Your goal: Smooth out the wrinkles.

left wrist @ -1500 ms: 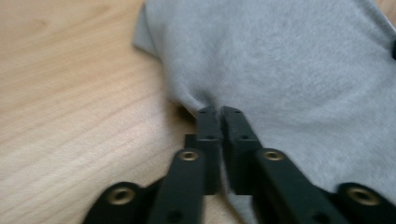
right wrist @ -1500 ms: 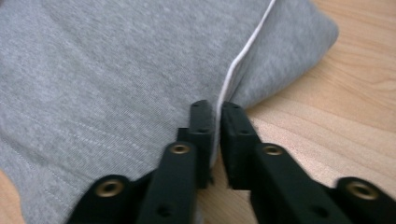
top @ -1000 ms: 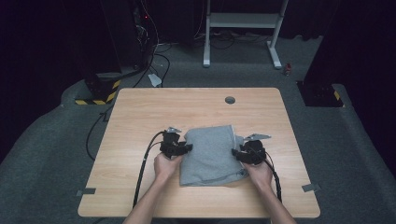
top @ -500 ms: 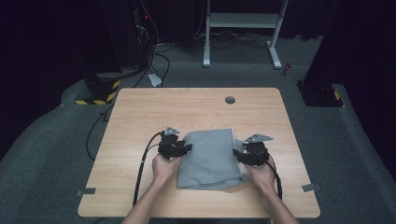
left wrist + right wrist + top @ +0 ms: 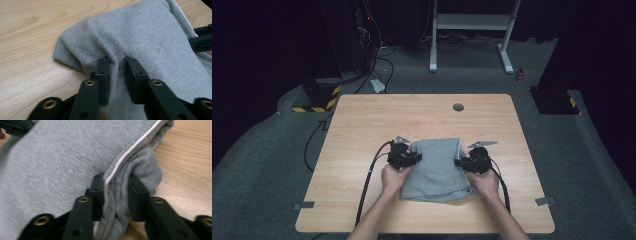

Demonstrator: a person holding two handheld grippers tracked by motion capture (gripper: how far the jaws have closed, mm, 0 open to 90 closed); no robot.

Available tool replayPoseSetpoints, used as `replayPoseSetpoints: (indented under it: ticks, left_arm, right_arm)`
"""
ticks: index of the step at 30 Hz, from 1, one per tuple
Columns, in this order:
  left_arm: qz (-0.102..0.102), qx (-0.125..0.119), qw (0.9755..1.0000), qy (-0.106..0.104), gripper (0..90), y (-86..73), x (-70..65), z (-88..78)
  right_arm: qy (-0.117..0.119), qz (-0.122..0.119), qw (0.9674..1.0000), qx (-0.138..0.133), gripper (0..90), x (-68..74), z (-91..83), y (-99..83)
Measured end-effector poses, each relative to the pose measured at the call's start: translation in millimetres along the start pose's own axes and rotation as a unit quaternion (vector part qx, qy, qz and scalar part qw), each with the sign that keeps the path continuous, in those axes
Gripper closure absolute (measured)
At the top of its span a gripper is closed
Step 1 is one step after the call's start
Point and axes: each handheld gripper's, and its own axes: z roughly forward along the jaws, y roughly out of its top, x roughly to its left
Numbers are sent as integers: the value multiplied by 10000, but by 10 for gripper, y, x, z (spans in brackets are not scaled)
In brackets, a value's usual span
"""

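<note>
A folded grey garment lies on the wooden table, toward its near side. My left gripper is at the garment's left edge. In the left gripper view the left gripper has just been closing and pinches a raised fold of the grey fabric. My right gripper is at the garment's right edge. In the right gripper view the right gripper has also just been closing and clamps the stacked layers with the white-piped hem.
A round cable hole sits near the table's far edge. A black cable trails from the left gripper over the near-left of the table. Beyond the table stand a white metal frame and a yellow-black striped base.
Both hands stay at the garment's side edges. The right gripper has edged slightly inward, and the fabric edges are now bunched between the jaws.
</note>
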Motion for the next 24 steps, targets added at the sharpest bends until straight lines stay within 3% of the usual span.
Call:
replayPoseSetpoints:
  ticks: [2, 4, 5, 7, 9, 11, 13, 16, 19, 22, 24]
  left_arm:
    - [30, -179, 9998, -36, 792, 15, -28, -75]
    - [34, -455, 9989, -127, 829, 43, -41, -186]
    - [124, -547, 9984, -48, 844, 58, -42, -241]
    - [145, -432, 9989, 130, 848, 54, -22, -244]
    - [112, -141, 9992, 365, 806, 22, 44, -195]
    - [-70, -99, 9985, 528, 698, -28, 111, -167]
    - [-162, -13, 9981, 597, 586, -54, 176, -156]
    - [-113, -25, 9964, 842, 511, -49, 215, -148]
    - [-191, -5, 9960, 870, 491, -22, 241, -99]
    - [-201, 61, 9961, 859, 483, -10, 242, -14]
    - [-202, 93, 9959, 873, 489, -20, 253, 36]
  right_arm:
    - [196, 95, 9997, -128, 756, -11, -44, 5]
    - [378, 44, 9987, -349, 757, 0, -115, 17]
    - [472, 46, 9980, -412, 756, 14, -148, 25]
    - [516, -14, 9982, -295, 734, 14, -143, 29]
    - [306, 54, 9995, 29, 616, -37, -64, 5]
    - [199, 209, 9996, 39, 510, -86, -52, -6]
    - [-74, 5, 10000, 9, 482, -48, -95, 5]
    - [-423, -184, 9985, -285, 502, 22, -237, 43]
    - [-645, -283, 9960, -547, 545, 75, -319, 112]
    - [-687, -347, 9960, -459, 598, 129, -226, 192]
    - [-745, -326, 9964, -234, 722, 126, -94, 224]
